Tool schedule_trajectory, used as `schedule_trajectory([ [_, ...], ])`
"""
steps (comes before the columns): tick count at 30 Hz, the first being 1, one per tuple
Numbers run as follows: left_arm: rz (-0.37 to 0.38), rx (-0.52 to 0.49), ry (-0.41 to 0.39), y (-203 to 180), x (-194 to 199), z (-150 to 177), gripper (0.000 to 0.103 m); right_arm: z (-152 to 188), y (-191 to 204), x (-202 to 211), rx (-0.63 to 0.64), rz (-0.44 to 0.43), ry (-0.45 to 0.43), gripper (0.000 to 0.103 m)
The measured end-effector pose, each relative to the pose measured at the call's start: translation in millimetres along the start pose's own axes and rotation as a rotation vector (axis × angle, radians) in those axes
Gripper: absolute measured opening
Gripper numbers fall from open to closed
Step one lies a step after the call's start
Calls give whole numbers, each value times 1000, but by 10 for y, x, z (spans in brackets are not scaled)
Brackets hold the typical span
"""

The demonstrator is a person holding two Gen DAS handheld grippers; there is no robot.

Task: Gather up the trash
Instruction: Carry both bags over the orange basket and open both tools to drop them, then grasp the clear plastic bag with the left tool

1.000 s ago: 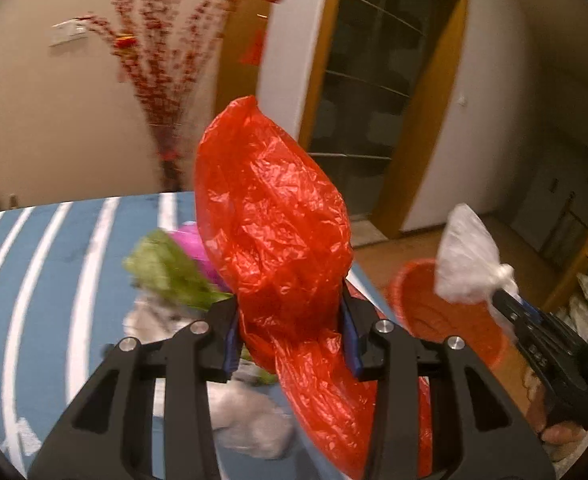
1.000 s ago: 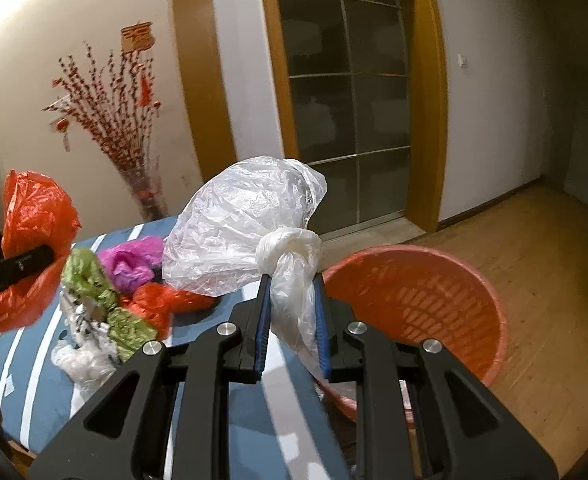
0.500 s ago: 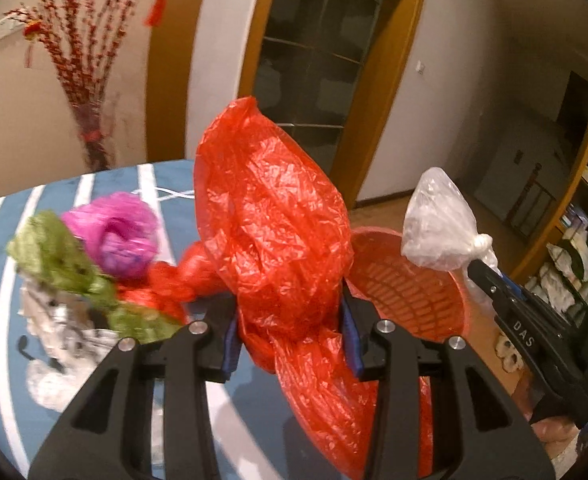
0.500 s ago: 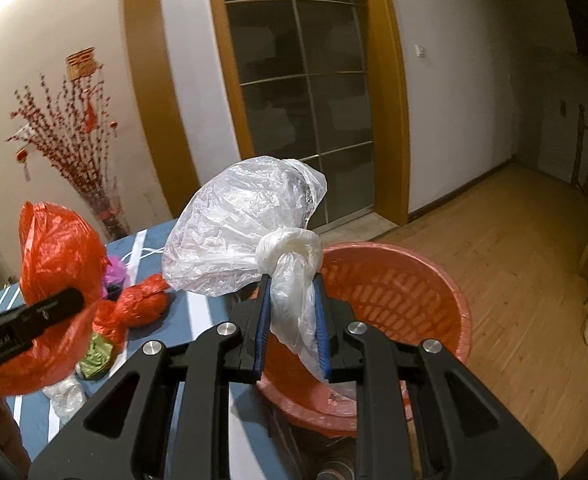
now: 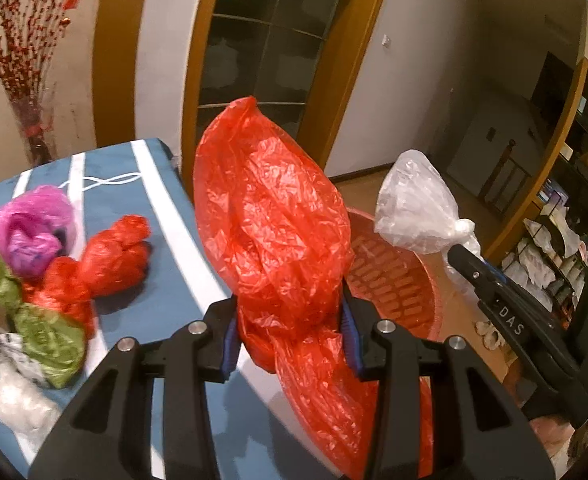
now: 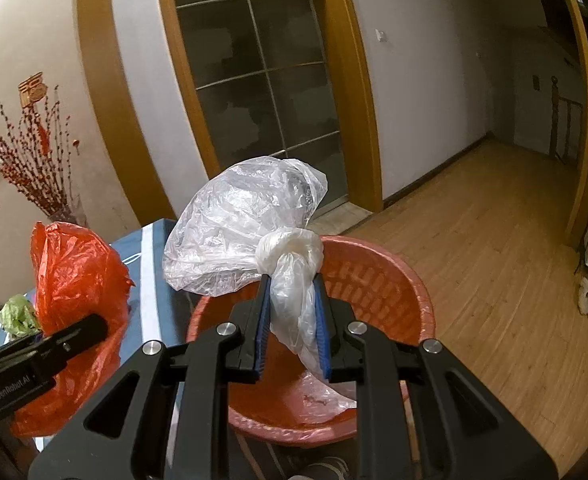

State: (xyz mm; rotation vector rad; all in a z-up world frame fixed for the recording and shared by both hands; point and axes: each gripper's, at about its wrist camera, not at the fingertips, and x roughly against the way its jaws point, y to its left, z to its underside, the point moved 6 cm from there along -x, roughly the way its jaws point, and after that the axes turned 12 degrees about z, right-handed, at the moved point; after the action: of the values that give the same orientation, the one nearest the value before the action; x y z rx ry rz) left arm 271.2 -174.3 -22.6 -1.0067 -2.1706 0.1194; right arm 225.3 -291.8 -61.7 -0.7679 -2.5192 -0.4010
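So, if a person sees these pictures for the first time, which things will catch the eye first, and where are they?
First, the big red plastic bag, clamped in the left gripper at the edge of the blue striped table. Next, the knotted clear plastic bag, pinched by the right gripper above the red basket on the wooden floor. More crumpled bags lie on the table.

Warm, dim indoor light fills both views, brighter on the near walls and fading to darkness in the far right of the room. Fisheye distortion bends the door frame (image 6: 350,92) and blackens the corners. The red bag (image 5: 269,216) is sharp and glossy, while the bags at the left edge (image 5: 33,320) are smeared by blur.
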Motion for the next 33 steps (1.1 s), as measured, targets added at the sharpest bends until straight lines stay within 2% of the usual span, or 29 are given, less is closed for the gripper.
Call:
schedule_trajectory([
  [10, 47, -1, 53, -211, -548, -5, 41, -52, -134, -272, -32, 17, 33, 20],
  [14, 39, 4, 73, -196, -747, 18, 52, -76, -131, -413, -44, 4, 62, 22],
  [17, 23, 18, 93, -129, -858, 64, 57, -70, -168, -490, -51, 3, 81, 29],
  [23, -33, 46, 109, 83, -878, 156, 68, -2, -199, -517, -39, 18, 85, 51],
  [28, -106, 46, 71, 217, -681, 195, 83, 51, -186, -452, -11, 25, 63, 73],
  [33, -172, 34, 36, 321, -397, 263, 89, 120, -189, -357, 28, 44, 38, 84],
])
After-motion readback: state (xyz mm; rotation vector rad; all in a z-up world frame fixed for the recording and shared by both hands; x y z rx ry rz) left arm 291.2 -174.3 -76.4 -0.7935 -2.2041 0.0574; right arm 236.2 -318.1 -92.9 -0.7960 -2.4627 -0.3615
